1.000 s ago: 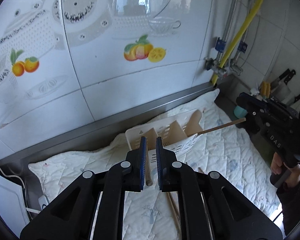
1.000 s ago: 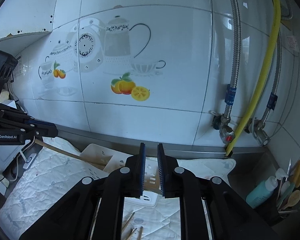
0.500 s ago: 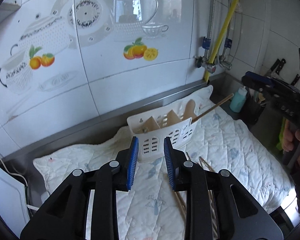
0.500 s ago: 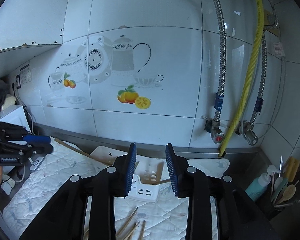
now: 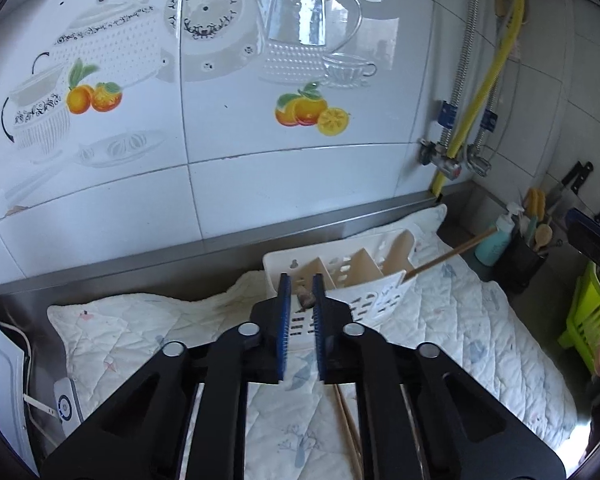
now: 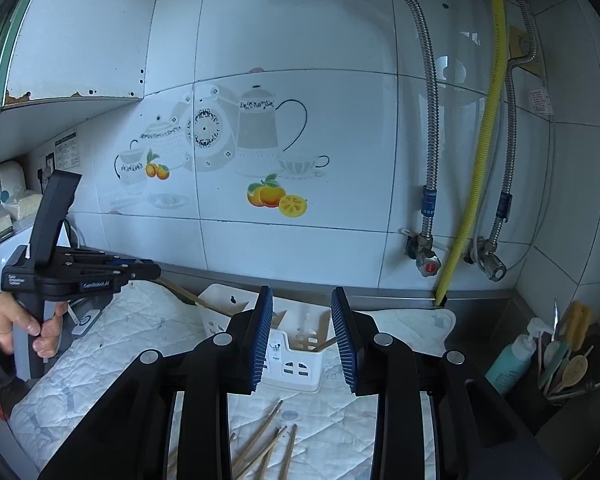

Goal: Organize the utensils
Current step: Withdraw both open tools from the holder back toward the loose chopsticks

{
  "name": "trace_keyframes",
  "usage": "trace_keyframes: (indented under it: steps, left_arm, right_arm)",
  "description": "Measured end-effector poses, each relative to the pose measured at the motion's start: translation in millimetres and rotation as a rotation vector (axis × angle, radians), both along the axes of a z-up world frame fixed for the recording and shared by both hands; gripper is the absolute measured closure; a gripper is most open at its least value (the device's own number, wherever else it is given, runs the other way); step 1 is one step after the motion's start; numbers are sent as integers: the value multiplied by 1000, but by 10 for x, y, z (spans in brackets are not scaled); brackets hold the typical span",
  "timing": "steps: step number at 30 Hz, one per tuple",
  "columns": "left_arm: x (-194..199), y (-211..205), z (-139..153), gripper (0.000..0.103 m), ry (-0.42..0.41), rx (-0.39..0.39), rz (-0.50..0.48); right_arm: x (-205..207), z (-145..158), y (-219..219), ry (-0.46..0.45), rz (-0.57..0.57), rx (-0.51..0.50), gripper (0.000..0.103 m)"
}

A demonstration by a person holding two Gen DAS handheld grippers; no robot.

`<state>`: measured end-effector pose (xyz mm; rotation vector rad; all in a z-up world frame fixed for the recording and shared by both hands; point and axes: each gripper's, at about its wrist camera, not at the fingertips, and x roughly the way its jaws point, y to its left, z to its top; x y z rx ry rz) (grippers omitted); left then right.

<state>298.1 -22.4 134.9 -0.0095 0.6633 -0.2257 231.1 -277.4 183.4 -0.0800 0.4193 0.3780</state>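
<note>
Left wrist view:
- Your left gripper (image 5: 300,300): fingers parted by a narrow gap, holding nothing, hovering over the near wall of the caddy.
- White plastic utensil caddy (image 5: 352,276): slotted, divided into compartments, resting on a white quilted mat (image 5: 460,320) spread over the tabletop, close to the steel backsplash strip.
- Wooden spatula (image 5: 400,248): blade standing in the caddy's right-hand compartment, tilted.
- Long wooden handle (image 5: 448,256): slanting out of the caddy's right end toward the teal soap bottle (image 5: 496,236).
- Wooden chopsticks (image 5: 348,420): lying on the mat, partly hidden under your fingers.
- Black utensil pot (image 5: 520,260): beside the bottle, well right of the mat.

Right wrist view:
- Your right gripper (image 6: 302,336): fingers spread wide, empty, raised above the mat with the caddy (image 6: 296,352) framed between them.
- Chopsticks (image 6: 268,444): several loose on the mat (image 6: 120,340), just in front of the caddy, fanned unevenly.
- Your left gripper (image 6: 140,270): seen side-on at far left, held by your left hand (image 6: 16,324), above the mat's left part.
- Yellow hose (image 6: 480,152): running down the tiled wall.
</note>
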Motion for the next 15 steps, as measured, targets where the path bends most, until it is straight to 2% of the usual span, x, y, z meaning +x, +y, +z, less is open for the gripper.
trace_keyframes:
  steps: [5,13,15]
  left_arm:
    - [134,54,103,98,27,-24,32]
    - [110,57,245,97,-5,-22,29]
    - [44,100,256,92,-29,-14,46]
  right_arm:
    - [-74,38,-32,-15,0,5,73]
    - [-152,67,-61,-29,3,12,73]
    - [-163,62,-74,-30,5,18,73]
